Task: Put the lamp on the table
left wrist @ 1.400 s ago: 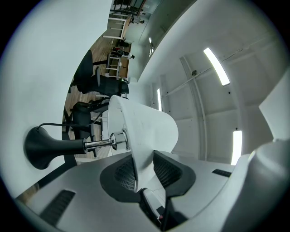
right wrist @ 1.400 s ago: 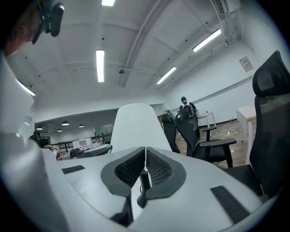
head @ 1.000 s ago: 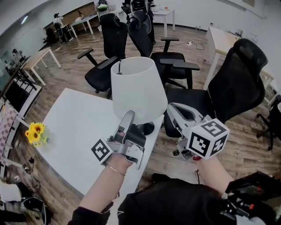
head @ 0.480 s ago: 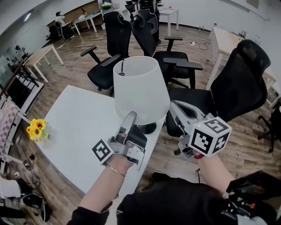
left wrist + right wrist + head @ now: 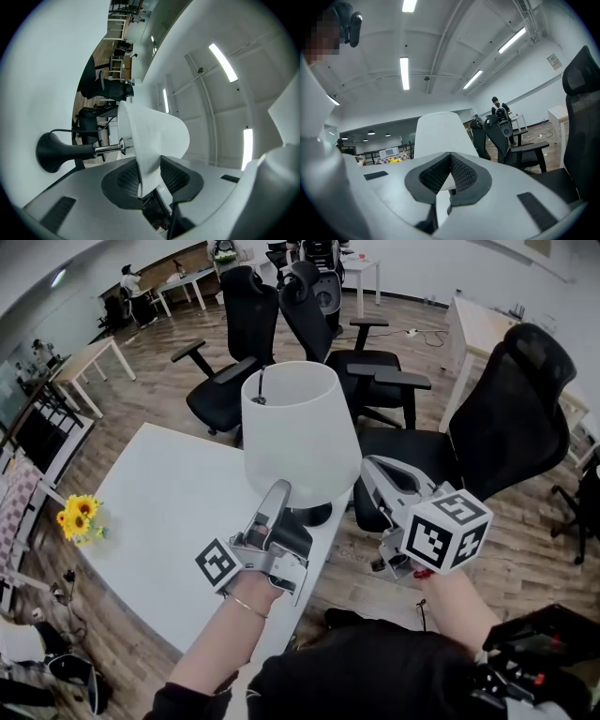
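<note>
A lamp with a white shade (image 5: 300,432) and a black base (image 5: 314,514) stands upright on the white table (image 5: 169,512), close to its right edge. My left gripper (image 5: 278,488) reaches up to the shade's lower rim. In the left gripper view the thin rim (image 5: 154,136) runs between the jaws, which have just been opening, and the pads stand clear of it. The black base (image 5: 51,151) shows to the left there. My right gripper (image 5: 367,465) hovers shut and empty just right of the lamp, off the table's edge, with the shade (image 5: 440,131) ahead of it.
Yellow flowers (image 5: 77,518) lie at the table's left edge. Black office chairs stand beyond the table (image 5: 239,334) and to the right (image 5: 511,418) on the wooden floor. More desks line the back of the room.
The lamp and both grippers keep their places; only the head view has shifted slightly.
</note>
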### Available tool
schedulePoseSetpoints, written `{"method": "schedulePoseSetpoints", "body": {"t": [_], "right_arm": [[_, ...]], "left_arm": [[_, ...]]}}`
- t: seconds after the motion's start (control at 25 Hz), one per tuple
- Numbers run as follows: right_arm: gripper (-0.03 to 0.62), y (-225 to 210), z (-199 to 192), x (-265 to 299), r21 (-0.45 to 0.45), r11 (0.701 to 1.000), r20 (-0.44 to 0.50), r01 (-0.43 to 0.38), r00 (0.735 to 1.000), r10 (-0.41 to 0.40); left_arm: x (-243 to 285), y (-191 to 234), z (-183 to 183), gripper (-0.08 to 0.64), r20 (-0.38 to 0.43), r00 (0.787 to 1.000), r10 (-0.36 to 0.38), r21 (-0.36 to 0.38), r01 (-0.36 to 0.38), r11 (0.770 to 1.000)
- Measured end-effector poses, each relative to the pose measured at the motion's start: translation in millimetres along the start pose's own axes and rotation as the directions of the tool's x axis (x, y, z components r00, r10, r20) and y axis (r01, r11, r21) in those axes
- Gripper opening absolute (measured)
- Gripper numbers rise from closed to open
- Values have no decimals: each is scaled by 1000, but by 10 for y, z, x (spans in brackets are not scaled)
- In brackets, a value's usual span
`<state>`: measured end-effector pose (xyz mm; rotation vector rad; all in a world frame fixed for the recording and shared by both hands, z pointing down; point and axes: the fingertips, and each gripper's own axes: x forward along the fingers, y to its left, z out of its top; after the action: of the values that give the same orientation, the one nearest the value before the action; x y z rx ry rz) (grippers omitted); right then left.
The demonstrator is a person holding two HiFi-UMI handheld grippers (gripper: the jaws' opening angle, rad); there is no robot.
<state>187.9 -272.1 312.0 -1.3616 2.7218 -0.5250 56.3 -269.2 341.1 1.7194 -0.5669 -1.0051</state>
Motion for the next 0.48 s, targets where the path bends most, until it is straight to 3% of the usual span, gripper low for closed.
{"method": "schedulePoseSetpoints", "body": {"t": [0.48], "right_arm": [[15, -13, -38, -7, 10, 1000, -5, 2, 1000, -2]], "left_arm": [[-2, 17, -14, 127, -2, 1000, 24, 21, -24, 999]]}}
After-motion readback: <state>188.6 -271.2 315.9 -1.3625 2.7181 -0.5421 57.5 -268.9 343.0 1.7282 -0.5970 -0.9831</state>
